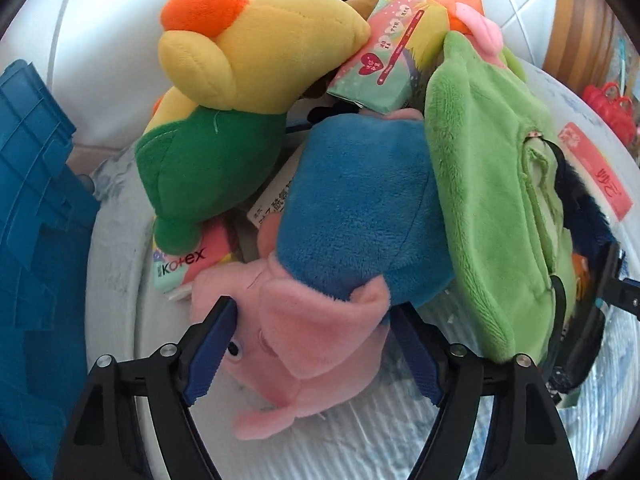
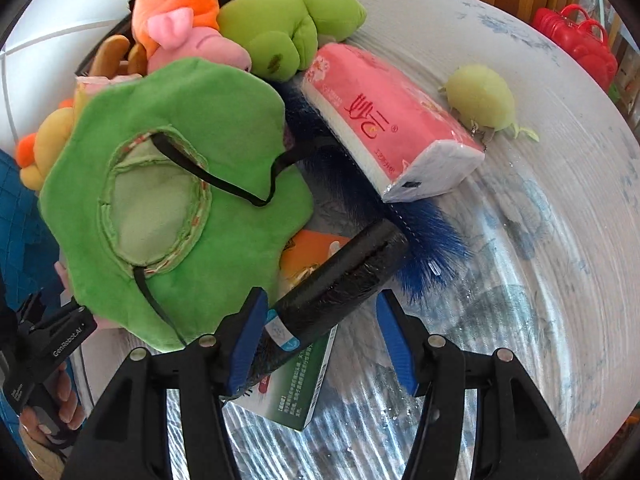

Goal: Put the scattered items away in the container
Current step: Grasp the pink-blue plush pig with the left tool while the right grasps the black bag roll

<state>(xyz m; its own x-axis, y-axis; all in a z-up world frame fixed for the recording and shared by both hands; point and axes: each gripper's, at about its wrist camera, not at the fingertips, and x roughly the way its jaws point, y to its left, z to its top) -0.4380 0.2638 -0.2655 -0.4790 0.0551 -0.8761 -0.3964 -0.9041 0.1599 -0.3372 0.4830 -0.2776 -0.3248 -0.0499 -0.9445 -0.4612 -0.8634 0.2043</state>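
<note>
A pile of soft toys and packs lies on a pale quilted surface (image 2: 540, 200). My left gripper (image 1: 314, 350) is open, its blue pads either side of the pink head of a pink-and-blue plush (image 1: 352, 220). Beside the plush lie a yellow-and-green plush (image 1: 256, 48), a pastel tissue pack (image 1: 384, 52) and a flat green plush (image 1: 488, 184). My right gripper (image 2: 322, 340) is open around a black wrapped roll (image 2: 340, 280) that leans on the left pad. The roll rests on a green box (image 2: 296, 384). A blue crate (image 1: 32, 200) stands at the left.
A pink tissue pack (image 2: 384, 120) lies on a blue furry item (image 2: 424, 248). A pale green plush (image 2: 480, 98) sits alone further right. A Kotex pack (image 1: 180, 264) and an orange packet (image 2: 312, 252) lie under the pile. A red basket (image 2: 576, 44) stands at the far right.
</note>
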